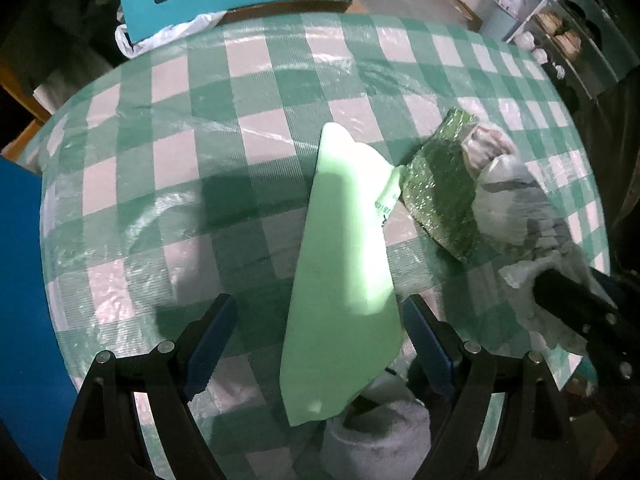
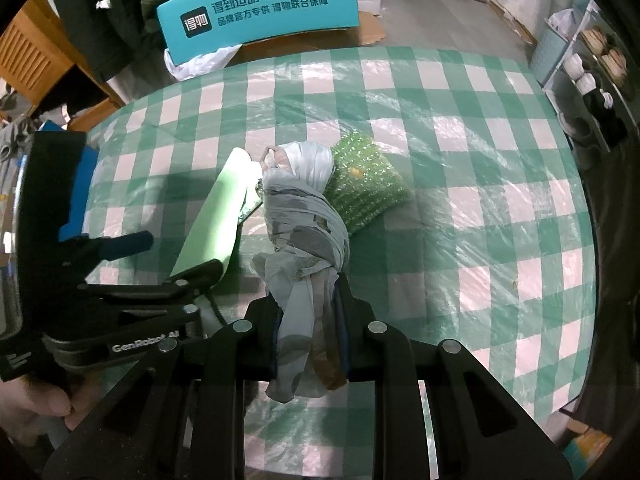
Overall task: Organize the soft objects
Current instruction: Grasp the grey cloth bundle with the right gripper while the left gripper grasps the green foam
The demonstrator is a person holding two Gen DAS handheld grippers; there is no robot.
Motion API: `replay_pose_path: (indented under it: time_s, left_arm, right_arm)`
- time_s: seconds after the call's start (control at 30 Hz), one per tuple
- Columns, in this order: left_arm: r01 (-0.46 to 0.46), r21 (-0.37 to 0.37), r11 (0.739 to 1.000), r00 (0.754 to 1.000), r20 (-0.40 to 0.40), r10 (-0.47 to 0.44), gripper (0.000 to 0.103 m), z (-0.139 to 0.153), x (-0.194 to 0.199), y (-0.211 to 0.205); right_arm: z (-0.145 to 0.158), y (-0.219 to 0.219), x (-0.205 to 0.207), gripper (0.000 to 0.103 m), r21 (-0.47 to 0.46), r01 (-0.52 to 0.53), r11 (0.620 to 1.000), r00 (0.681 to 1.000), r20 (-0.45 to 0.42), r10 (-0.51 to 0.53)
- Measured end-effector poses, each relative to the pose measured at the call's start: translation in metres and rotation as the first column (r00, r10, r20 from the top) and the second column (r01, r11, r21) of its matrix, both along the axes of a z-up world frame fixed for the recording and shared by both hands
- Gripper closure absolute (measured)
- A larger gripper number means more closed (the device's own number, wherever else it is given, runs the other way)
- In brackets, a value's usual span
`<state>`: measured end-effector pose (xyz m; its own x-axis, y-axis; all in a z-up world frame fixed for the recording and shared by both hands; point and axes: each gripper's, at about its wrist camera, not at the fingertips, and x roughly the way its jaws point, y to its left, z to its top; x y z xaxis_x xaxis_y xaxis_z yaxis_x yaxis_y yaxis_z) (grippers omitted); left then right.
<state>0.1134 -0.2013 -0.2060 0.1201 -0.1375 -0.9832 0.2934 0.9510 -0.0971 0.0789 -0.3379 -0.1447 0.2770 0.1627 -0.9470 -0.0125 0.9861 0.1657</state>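
A pale green soft sheet (image 1: 344,264) lies on the checked table between the fingers of my left gripper (image 1: 320,320), whose jaws stand wide apart around it; the right finger is close to its edge. It also shows in the right wrist view (image 2: 216,220). A sparkly green scouring pad (image 1: 440,196) (image 2: 366,178) lies just right of it. A knotted grey-white plastic bag bundle (image 2: 304,220) (image 1: 508,200) lies against the pad. My right gripper (image 2: 306,320) is shut on the bundle's tail. A grey-white soft thing (image 1: 376,436) lies under the sheet's near end.
The table has a green and white checked cloth under clear plastic (image 2: 460,200). A teal box (image 2: 256,8) and a white plastic bag (image 2: 200,64) stand past the far edge. Shelves with crockery (image 2: 592,80) are at the right. A blue object (image 1: 24,280) is at the left.
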Motion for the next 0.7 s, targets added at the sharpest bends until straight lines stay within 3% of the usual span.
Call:
replay_pose_path:
  time_s: [0.23,0.43,0.5,0.57,0.7]
  left_arm:
    - [0.010,0.018,1.000,1.000,0.021,-0.011,0.019,-0.005,0.001,-0.002]
    - [0.031,0.114,0.993,0.995,0.093,-0.042,0.053,-0.003,-0.007,-0.002]
    - [0.034,0.106,0.994,0.994,0.101,-0.044,0.063,-0.002,-0.007,-0.001]
    - [0.035,0.099,0.994,0.994,0.099,-0.045,0.085,0.000,-0.008,0.000]
    - [0.022,0.074,0.997,0.996,0.085,-0.029,0.097,0.001,-0.010,0.003]
  right_arm:
    - [-0.001,-0.002,0.001,0.083,0.001,0.004,1.000,1.000,-0.001,-0.004]
    - [-0.002,-0.001,0.001,0.083,0.002,0.005,1.000,1.000,-0.001,-0.005]
    - [-0.002,-0.001,0.002,0.083,0.002,0.004,1.000,1.000,0.000,-0.004]
    - [-0.001,0.000,0.002,0.083,0.003,0.004,1.000,1.000,0.000,-0.004]
    - [-0.001,0.001,0.002,0.083,0.000,0.002,1.000,1.000,0.002,-0.002]
